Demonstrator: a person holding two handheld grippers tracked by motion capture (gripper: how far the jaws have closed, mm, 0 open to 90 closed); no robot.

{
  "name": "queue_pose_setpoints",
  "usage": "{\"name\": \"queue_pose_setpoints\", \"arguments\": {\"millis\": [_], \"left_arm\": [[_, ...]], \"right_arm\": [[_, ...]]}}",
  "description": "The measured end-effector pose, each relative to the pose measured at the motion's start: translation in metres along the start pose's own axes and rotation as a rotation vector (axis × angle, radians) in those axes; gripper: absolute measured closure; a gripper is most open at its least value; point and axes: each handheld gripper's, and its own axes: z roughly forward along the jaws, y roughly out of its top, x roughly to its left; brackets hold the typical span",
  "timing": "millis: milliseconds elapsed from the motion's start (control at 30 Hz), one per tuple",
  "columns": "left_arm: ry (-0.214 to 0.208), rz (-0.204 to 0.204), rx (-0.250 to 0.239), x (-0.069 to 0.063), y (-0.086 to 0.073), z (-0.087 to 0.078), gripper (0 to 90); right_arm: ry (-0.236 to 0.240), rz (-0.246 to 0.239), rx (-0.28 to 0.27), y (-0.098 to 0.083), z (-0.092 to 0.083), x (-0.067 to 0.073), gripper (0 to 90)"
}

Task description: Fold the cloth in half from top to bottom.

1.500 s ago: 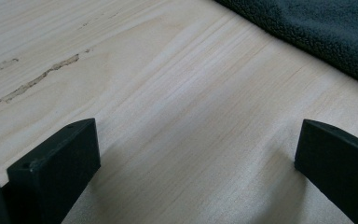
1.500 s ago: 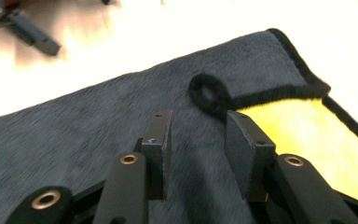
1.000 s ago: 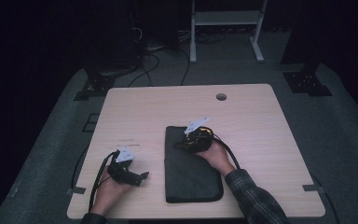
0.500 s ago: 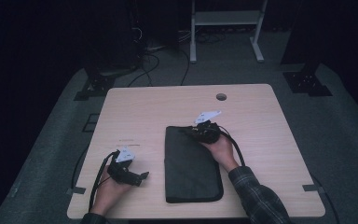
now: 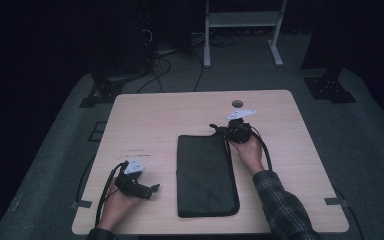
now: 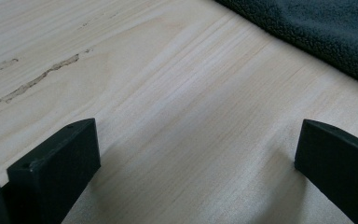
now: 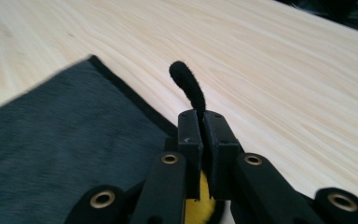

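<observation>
A dark grey fleecy cloth (image 5: 205,175) lies flat and lengthwise on the middle of the pale wooden table (image 5: 170,115). At the cloth's far right corner, my right gripper (image 5: 216,128) is shut on the cloth's edge. In the right gripper view a black curl of the hem (image 7: 189,86) sticks up between the closed right gripper (image 7: 201,126), and the cloth (image 7: 51,135) spreads to the left. My left gripper (image 5: 152,189) rests near the table's front left, open, left of the cloth. In the left gripper view the left gripper (image 6: 196,140) holds nothing and the cloth (image 6: 317,23) is at the upper right.
A round cable hole (image 5: 237,103) sits in the table near its far edge, just beyond the right gripper. A scratch (image 6: 37,79) marks the wood by the left gripper. A white metal frame (image 5: 240,20) and cables stand on the floor behind the table.
The right gripper has moved right and away from me, off the cloth's top to its far right corner, with the edge pinched. The left gripper has stayed put.
</observation>
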Motion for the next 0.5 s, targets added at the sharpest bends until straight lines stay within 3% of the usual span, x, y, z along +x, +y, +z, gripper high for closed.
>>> {"name": "queue_pose_setpoints", "arguments": {"millis": [233,367,500], "left_arm": [[0.000,0.000,0.000,0.000,0.000,0.000,0.0],[0.000,-0.001,0.000,0.000,0.000,0.000,0.0],[0.000,0.000,0.000,0.000,0.000,0.000,0.0]], "right_arm": [[-0.021,0.042,0.042,-0.014,0.011,-0.016,83.7],[-0.048,0.056,0.064,-0.020,0.018,-0.021,71.1],[-0.064,0.104,0.028,-0.020,0.010,-0.030,60.1]]}}
